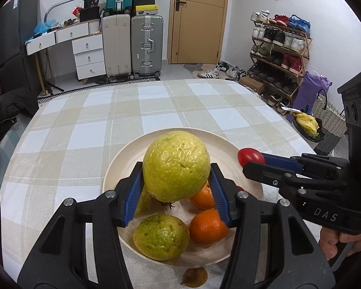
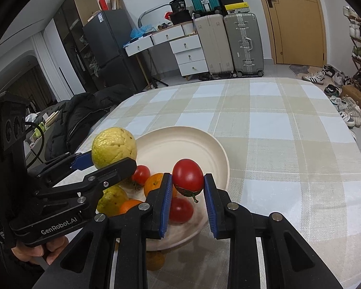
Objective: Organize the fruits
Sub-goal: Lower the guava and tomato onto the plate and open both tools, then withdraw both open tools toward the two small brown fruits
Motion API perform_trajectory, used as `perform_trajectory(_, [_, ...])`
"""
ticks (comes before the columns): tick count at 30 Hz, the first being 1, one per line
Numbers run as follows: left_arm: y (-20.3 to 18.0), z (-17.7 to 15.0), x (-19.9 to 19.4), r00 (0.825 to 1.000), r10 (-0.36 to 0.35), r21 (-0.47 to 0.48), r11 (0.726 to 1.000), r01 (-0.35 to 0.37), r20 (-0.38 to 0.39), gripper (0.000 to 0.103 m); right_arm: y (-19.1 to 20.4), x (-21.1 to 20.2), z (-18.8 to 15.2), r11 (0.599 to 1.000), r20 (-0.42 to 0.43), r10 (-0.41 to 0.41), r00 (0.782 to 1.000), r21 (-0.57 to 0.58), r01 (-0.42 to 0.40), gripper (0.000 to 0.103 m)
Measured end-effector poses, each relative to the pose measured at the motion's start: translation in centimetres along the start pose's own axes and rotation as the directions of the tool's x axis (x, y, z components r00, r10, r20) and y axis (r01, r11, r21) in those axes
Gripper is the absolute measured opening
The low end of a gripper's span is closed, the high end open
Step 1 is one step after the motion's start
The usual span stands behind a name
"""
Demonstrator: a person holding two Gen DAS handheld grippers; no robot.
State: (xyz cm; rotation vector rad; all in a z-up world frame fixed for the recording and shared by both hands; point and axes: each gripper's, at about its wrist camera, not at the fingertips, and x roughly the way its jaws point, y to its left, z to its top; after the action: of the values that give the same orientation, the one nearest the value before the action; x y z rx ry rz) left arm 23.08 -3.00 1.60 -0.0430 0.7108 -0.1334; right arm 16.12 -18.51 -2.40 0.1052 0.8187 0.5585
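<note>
Nearest the lenses, both grippers hung over a cream plate (image 1: pixel 122 159) on a table under a beige-and-white checked cloth (image 1: pixel 84 125). The left gripper (image 1: pixel 175 185) had its blue pads clamped on a large yellow-green citrus (image 1: pixel 175 163), held above the plate. The right gripper (image 2: pixel 187 187) was pinched tight on a red tomato (image 2: pixel 187 174), also above the plate.

On the plate lay a second green citrus (image 1: pixel 161 236), two oranges (image 1: pixel 207 226), and, seen only from the right wrist, two more tomatoes (image 2: pixel 180 210). A brownish fruit (image 1: pixel 195 275) sat on the cloth just beside the plate's near rim.

Beyond the table, suitcases (image 1: pixel 132 45) stood against the far wall beside a white desk with drawers (image 1: pixel 84 48) and a tan door (image 1: pixel 199 19).

Only the left wrist view took in a full shoe rack (image 1: pixel 279 48), a purple bag (image 1: pixel 310 91) and a woven basket (image 1: pixel 329 120) at the right wall. Only the right wrist view showed a dark fridge (image 2: pixel 108 48) in full, with a black coat (image 2: pixel 84 118) heaped by the table's left edge. Each view caught the other gripper from the side, with a hand (image 1: pixel 341 240) on its handle.
</note>
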Motion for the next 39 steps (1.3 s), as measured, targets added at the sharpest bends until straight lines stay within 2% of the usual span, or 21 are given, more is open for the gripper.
perform_trajectory(20, [-0.5, -0.2, 3.0, 0.997, 0.023, 0.029, 0.999, -0.021, -0.071, 0.051, -0.8, 2.9, -0.1, 1.0, -0.053, -0.016, 0.998, 0.01, 0.016, 0.027])
perform_trajectory(27, [-0.8, -0.5, 3.1, 0.996, 0.021, 0.041, 0.999, -0.018, -0.081, 0.051, -0.9, 2.9, -0.2, 1.0, -0.04, -0.024, 0.999, 0.007, 0.024, 0.033])
perform_trajectory(30, [-0.7, -0.7, 2.7, 0.996, 0.01, 0.035, 0.999, -0.007, -0.085, 0.051, -0.7, 2.1, -0.3, 1.0, -0.021, -0.024, 0.999, -0.002, 0.024, 0.042])
perform_trajectory(31, [-0.6, -0.7, 2.5, 0.996, 0.005, 0.034, 0.999, -0.002, -0.084, 0.054, -0.7, 1.9, -0.3, 1.0, -0.015, -0.025, 1.0, -0.008, 0.025, 0.049])
perform_trajectory(34, [-0.6, -0.9, 1.7, 0.997, 0.001, 0.035, 0.999, 0.001, -0.071, 0.061, -0.3, 0.9, -0.5, 0.998, 0.01, -0.048, 0.999, -0.026, 0.049, 0.055])
perform_trajectory(36, [-0.5, -1.0, 1.1, 0.998, 0.013, 0.034, 0.999, -0.01, -0.064, 0.07, -0.3, 0.3, -0.6, 0.998, 0.023, -0.055, 0.998, -0.025, 0.055, 0.062])
perform_trajectory(38, [-0.2, -1.2, 0.3, 0.998, 0.053, 0.025, 0.998, -0.052, -0.043, 0.09, -0.5, -0.4, -0.8, 0.998, 0.044, -0.062, 0.997, -0.017, 0.063, 0.078])
perform_trajectory(39, [0.0, -1.3, -0.1, 0.998, 0.053, 0.018, 0.998, -0.052, -0.034, 0.093, -0.7, -0.8, -0.9, 0.998, 0.056, -0.065, 0.996, -0.01, 0.065, 0.082])
